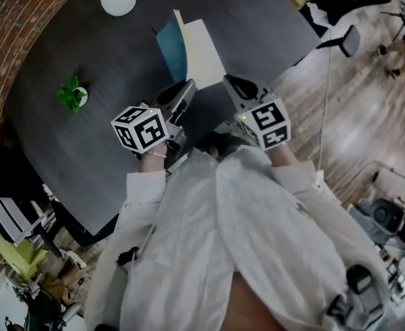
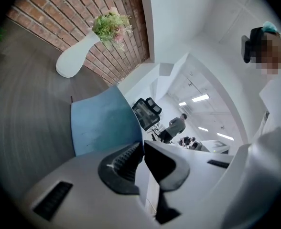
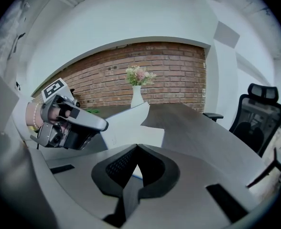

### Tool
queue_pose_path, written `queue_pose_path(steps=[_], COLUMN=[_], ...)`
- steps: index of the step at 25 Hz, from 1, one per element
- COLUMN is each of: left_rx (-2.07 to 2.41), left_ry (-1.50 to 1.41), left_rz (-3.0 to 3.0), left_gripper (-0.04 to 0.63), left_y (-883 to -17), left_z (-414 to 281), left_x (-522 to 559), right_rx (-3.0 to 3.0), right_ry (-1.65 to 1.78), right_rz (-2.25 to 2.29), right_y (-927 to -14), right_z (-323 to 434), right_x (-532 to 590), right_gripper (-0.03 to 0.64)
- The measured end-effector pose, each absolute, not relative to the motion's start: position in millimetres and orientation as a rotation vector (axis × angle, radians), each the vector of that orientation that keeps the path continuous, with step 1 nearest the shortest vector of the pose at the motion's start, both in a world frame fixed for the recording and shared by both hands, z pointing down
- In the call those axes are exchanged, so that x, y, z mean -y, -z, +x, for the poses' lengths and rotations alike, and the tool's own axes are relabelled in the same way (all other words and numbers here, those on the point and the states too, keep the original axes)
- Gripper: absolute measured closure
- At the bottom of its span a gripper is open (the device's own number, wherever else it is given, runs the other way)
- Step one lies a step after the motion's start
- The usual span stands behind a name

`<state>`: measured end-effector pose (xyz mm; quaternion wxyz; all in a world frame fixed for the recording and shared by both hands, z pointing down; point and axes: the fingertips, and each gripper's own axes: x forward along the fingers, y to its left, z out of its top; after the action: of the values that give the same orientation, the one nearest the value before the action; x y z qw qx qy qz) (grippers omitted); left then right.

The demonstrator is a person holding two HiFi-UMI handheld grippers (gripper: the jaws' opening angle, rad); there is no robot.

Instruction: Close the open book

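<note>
I had both hands out past the near edge of the dark table, white sleeves side by side, the 2 grippers angling in toward each other. The left gripper pointed far and right, jaws pinched almost together on the near edge of the blue cover, a pale sheet showing in the slit. The book lay open mid-table, with the cover tilted up on the left and the cream page flat on the right. The right gripper hovered just near that page's near corner, tipped downward, jaws fully together, holding nothing.
</note>
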<state>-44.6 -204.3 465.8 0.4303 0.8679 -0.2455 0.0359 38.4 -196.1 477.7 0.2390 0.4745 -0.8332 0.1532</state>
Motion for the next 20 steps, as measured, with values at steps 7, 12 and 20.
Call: queue_pose_path(steps=[7,12,20], left_rx=[0.603,0.607,0.605], left_ry=[-0.185,-0.289,-0.486], left_rz=[2.162,2.184,2.216], left_gripper=[0.566,0.566,0.566], left_y=[-480,-489,-509], left_z=[-23,-9,12], left_x=[208,209,210], right_rx=[2.255,2.291,2.271], right_ry=[-0.442,-0.477,-0.522], right_rz=[1.346,1.341,1.370], right_y=[-482,-484,-490], right_z=[63,70,88], right_x=[197,194,192], right_gripper=[0.612,0.612,0.612])
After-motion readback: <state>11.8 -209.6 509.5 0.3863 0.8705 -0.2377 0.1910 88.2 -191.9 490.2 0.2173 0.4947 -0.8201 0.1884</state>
